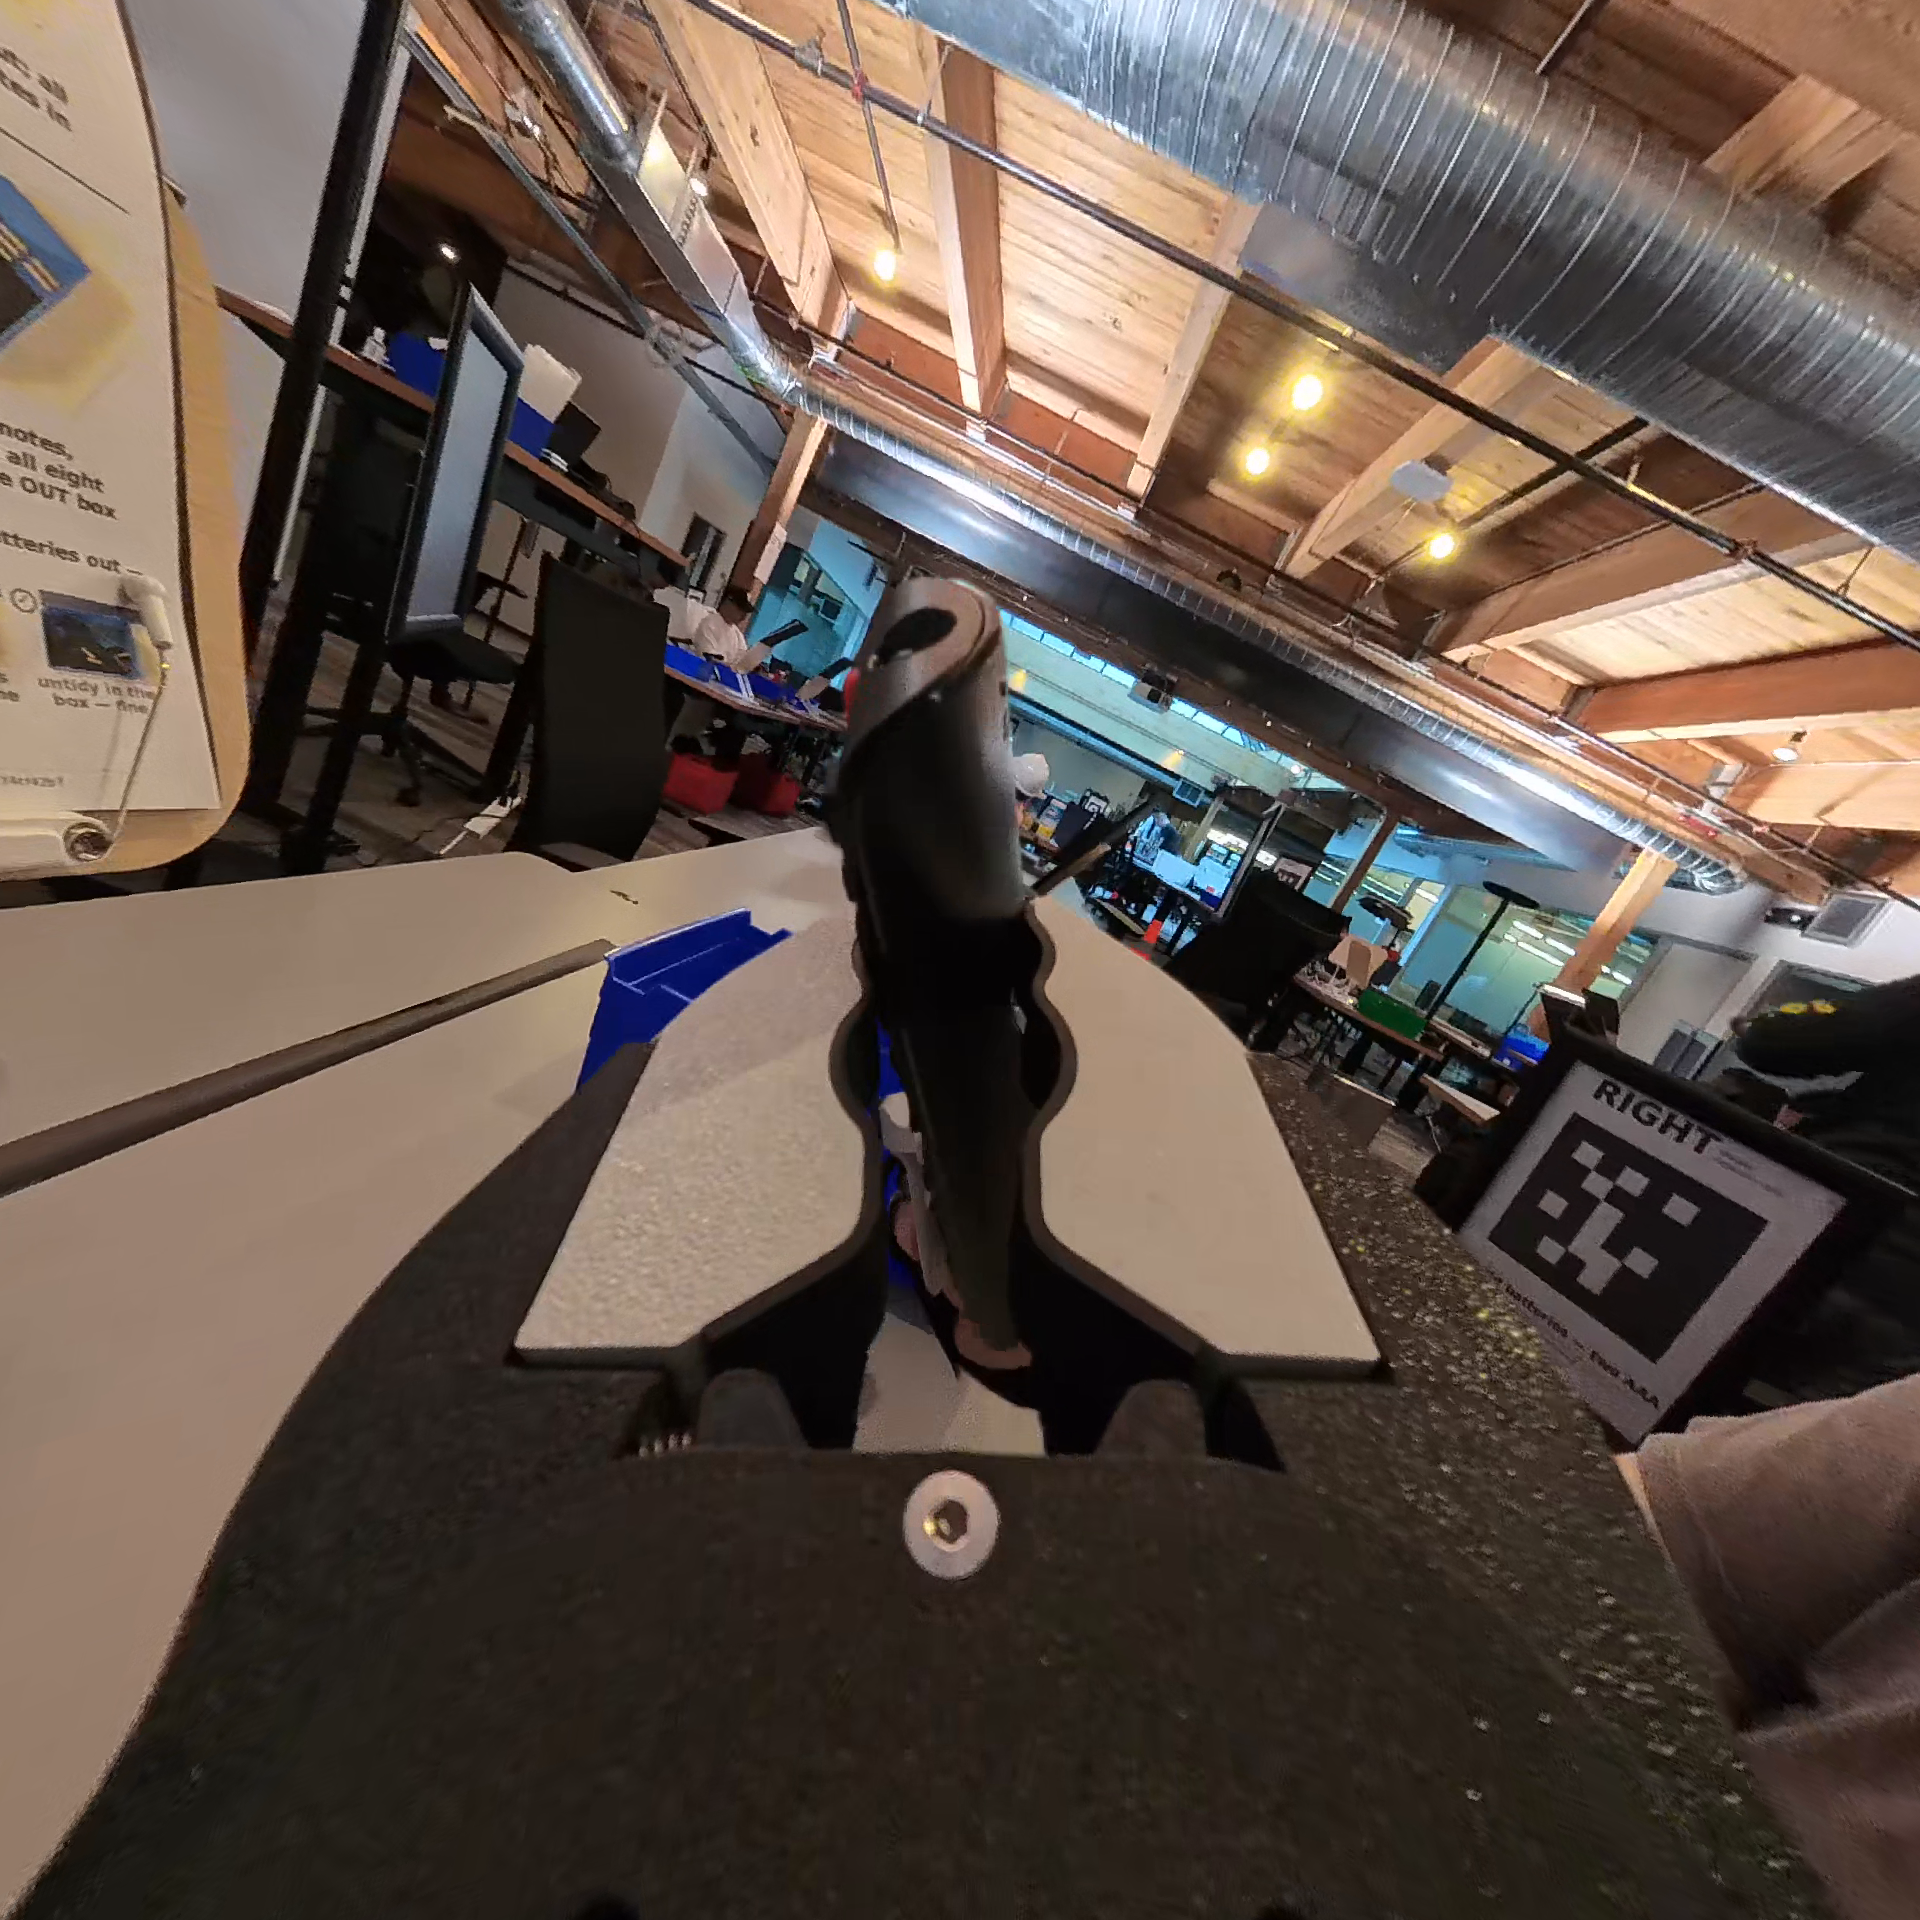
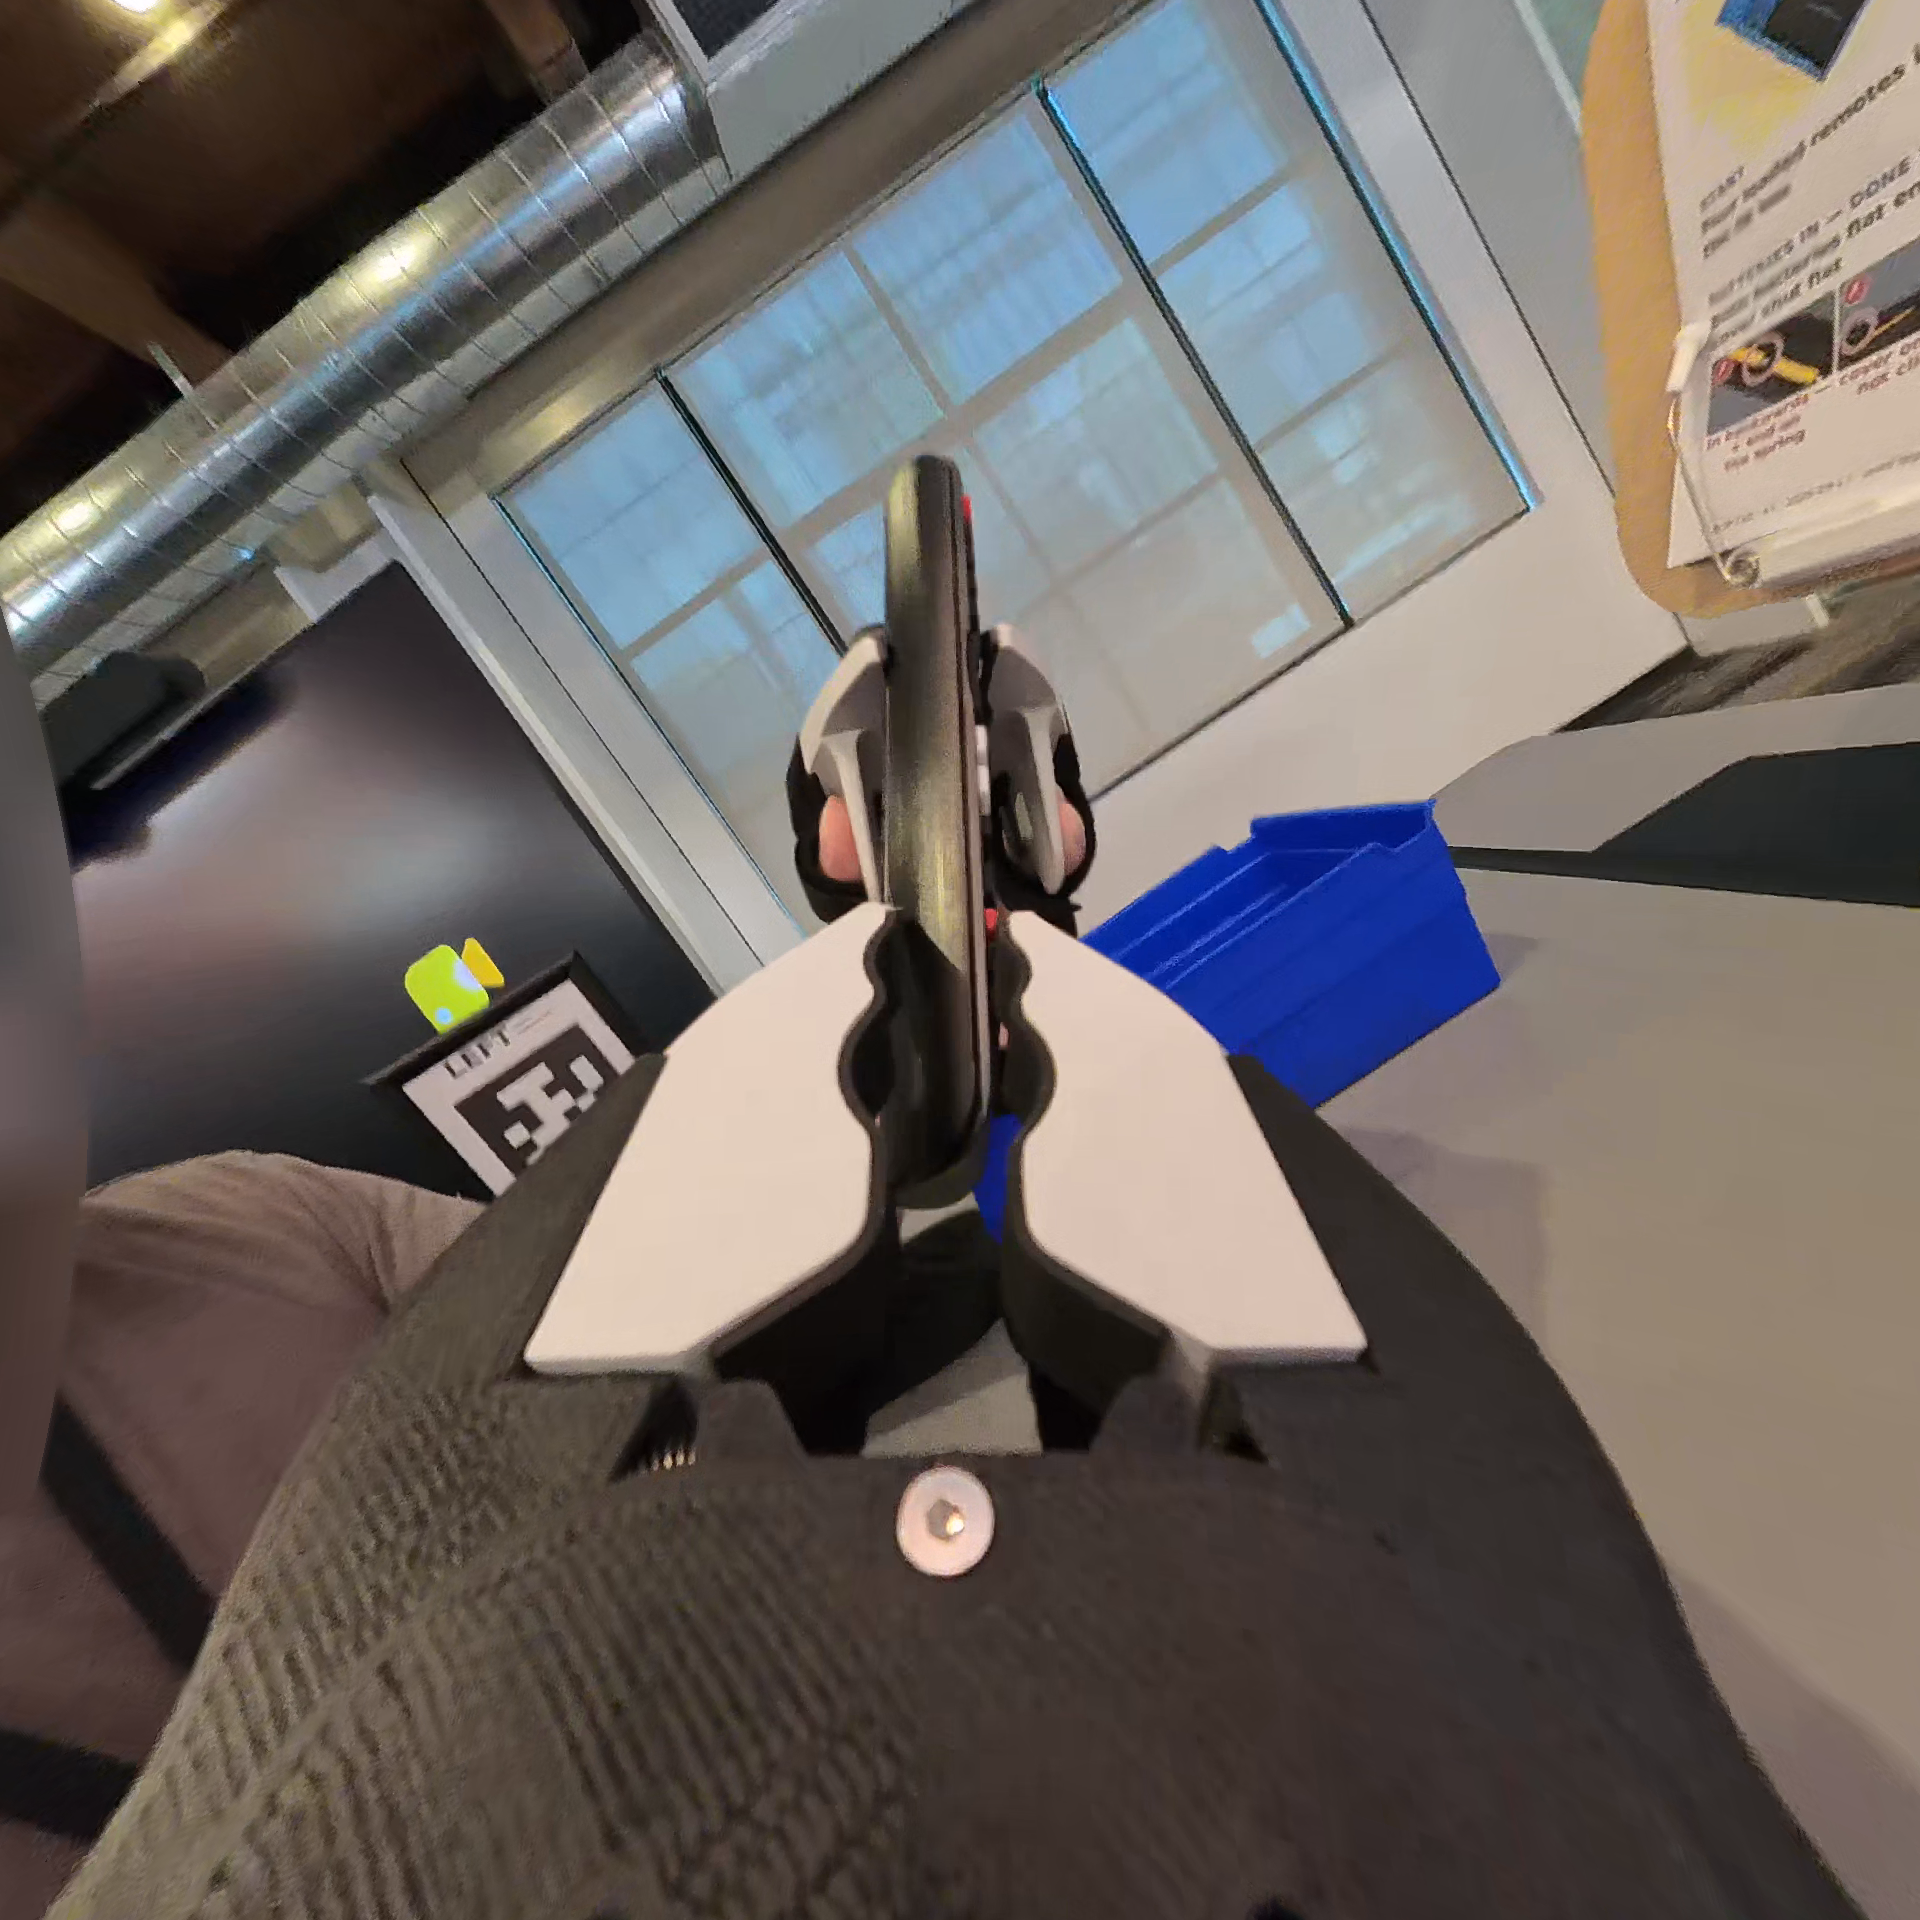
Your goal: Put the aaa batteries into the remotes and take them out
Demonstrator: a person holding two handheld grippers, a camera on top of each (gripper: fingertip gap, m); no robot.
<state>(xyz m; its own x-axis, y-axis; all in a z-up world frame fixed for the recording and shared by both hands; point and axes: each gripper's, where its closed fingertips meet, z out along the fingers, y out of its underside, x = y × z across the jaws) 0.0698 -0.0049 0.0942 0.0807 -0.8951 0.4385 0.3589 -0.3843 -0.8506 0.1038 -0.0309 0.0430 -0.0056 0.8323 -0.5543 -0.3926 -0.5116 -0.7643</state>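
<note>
My left gripper (image 1: 945, 914) is shut on a black remote (image 1: 935, 748) that stands upright between its fingers, its top end pointing away. My right gripper (image 2: 951, 914) is shut on a black remote (image 2: 930, 582) seen edge-on, with red buttons on one side. Farther along that remote in the right wrist view, the white fingers (image 2: 847, 717) of another gripper clamp it, with a gloved hand (image 2: 831, 831) behind. Both are lifted above the grey table (image 2: 1662, 1247). No batteries show. The remote's battery side is hidden.
A blue bin (image 1: 675, 966) sits on the table just beyond the grippers; it also shows in the right wrist view (image 2: 1330, 935). Framed marker tags stand at the table edge (image 1: 1642, 1226) (image 2: 530, 1101). An instruction sheet (image 1: 83, 468) hangs on a board. A person's sleeve (image 1: 1808, 1610) is close.
</note>
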